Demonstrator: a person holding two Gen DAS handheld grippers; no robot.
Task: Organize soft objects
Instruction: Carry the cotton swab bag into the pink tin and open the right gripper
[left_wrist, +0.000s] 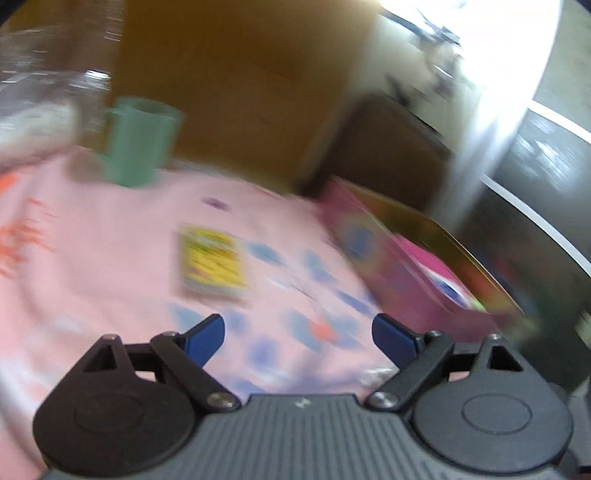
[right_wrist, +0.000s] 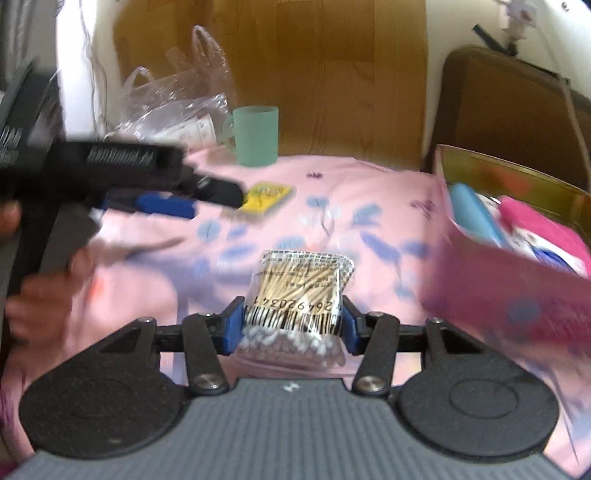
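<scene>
The right hand-held gripper (right_wrist: 291, 325) pinched the swab bag (right_wrist: 299, 291) and should lift clear before crossing to the box (right_wrist: 509, 295) at right; the left hand-held gripper (left_wrist: 297, 334) gaped, empty.

Your worktop (right_wrist: 369, 184) wears a pink cloth printed with blue shapes. Directly on it you have a green mug (right_wrist: 256, 134) at the far edge, crumpled clear plastic bags (right_wrist: 173, 107) just left of the mug, a small yellow packet (right_wrist: 264, 195) toward the middle, and a pink box (right_wrist: 517, 288) on the right, holding pink and blue items.
</scene>
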